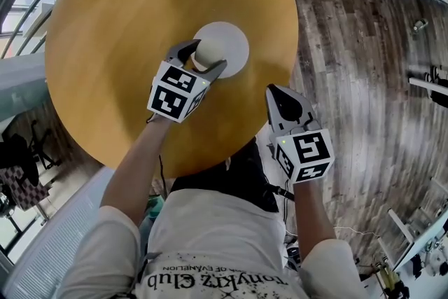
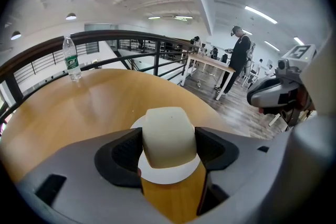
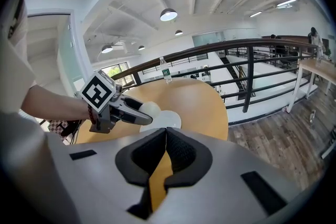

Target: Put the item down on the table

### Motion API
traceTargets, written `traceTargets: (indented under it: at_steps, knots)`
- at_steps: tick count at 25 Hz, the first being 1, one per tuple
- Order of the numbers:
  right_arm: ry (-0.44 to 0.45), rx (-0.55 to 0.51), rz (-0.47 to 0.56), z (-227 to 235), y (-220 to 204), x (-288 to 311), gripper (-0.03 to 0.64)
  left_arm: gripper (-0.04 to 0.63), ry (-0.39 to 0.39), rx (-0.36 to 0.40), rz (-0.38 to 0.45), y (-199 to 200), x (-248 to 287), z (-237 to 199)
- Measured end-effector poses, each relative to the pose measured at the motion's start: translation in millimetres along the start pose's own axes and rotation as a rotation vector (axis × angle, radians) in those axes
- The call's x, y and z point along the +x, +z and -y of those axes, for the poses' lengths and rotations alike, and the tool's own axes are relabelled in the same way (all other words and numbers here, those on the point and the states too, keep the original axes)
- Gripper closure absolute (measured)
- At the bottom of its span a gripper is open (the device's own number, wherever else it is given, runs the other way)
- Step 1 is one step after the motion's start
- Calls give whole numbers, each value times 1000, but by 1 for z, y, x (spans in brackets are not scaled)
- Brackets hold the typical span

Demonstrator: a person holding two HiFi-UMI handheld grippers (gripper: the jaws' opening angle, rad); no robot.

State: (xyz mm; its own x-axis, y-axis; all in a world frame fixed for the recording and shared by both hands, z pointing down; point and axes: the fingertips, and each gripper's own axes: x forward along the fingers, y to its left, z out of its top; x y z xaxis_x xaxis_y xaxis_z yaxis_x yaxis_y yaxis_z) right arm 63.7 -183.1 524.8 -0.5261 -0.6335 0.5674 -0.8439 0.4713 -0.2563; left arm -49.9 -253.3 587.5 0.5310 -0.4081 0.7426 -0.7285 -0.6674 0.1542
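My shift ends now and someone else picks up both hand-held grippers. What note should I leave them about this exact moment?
Left hand-held gripper: shut on the cream cup, held over the white plate on the round wooden table. I cannot tell whether the cup touches the plate.
Right hand-held gripper: shut and empty, just off the table's near edge.
Done: the cup is positioned above the table.
Left: set the cup down, open the left jaws and draw the gripper back.
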Motion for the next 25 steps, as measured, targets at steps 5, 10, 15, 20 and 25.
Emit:
traceTargets:
  at_steps: [5, 10, 15, 20, 25]
  knots:
    - [-5, 13, -8, 2, -5, 1, 592, 268, 0, 0, -42, -8, 17, -1]
    - [-11, 21, -14, 8, -10, 1, 592, 268, 6, 11, -77, -12, 31, -4]
    - [-17, 34, -22, 10, -18, -2, 592, 268, 6, 58, -111, -16, 41, -1]
    - [-20, 44, -26, 13, -22, -2, 592, 268, 11, 44, -128, -19, 48, -5]
    - [-27, 54, -22, 19, -22, -4, 592, 268, 4, 24, -151, -21, 53, -5]
